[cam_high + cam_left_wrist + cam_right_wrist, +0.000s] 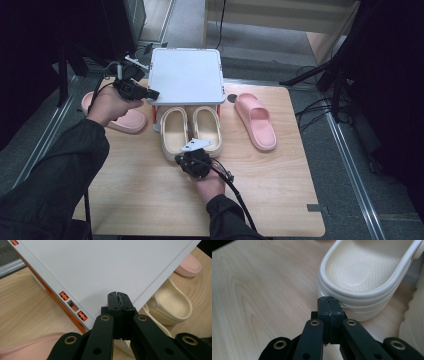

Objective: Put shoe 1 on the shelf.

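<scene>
Right claw (328,300) closed against cream slipper (362,272) heel; toe cut off.

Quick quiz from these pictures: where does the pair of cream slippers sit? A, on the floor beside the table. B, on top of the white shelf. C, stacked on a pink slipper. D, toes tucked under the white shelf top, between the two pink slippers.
D: the cream slippers lie side by side on the table with toes under the white shelf top, one pink slipper to their right and another pink slipper to their left.
</scene>
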`<state>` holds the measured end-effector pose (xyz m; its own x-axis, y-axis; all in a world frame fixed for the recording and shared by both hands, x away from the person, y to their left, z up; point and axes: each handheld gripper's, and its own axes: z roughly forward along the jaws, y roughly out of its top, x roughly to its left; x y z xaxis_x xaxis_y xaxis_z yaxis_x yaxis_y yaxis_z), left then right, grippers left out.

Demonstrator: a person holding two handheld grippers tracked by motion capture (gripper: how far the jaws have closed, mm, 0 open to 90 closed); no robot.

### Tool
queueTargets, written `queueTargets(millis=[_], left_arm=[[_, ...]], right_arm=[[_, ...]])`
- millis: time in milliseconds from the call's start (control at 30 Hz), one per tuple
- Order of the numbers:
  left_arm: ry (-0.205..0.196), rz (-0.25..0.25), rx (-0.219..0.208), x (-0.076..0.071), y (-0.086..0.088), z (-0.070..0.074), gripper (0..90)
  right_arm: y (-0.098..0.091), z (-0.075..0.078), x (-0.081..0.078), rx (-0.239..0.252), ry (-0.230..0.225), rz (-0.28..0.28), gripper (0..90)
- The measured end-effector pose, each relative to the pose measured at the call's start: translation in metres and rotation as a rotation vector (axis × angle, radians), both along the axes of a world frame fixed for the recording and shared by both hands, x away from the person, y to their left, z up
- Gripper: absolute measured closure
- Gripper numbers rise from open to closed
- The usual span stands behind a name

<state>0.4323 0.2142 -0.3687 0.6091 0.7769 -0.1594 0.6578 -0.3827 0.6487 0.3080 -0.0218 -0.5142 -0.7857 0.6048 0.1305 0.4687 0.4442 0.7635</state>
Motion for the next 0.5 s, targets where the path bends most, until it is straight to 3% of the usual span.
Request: queueTargets(millis=[300, 400, 500], left_arm=[[0.008, 0.006, -0.009, 0.001, 0.001, 0.0, 89.7], [0.003, 0.004, -0.004, 0.0, 0.002, 0.0, 89.7], [0.002, 0.003, -0.006, 0.0, 0.001, 0.0, 89.7]], right_arm=[[0.013, -0.001, 0.027, 0.003, -0.001, -0.038, 90.0], [0.021, 0.0, 0.034, -0.044, -0.043, -0.045, 90.0], [0.027, 0.0, 0.044, -0.044, -0.053, -0.049, 90.0]])
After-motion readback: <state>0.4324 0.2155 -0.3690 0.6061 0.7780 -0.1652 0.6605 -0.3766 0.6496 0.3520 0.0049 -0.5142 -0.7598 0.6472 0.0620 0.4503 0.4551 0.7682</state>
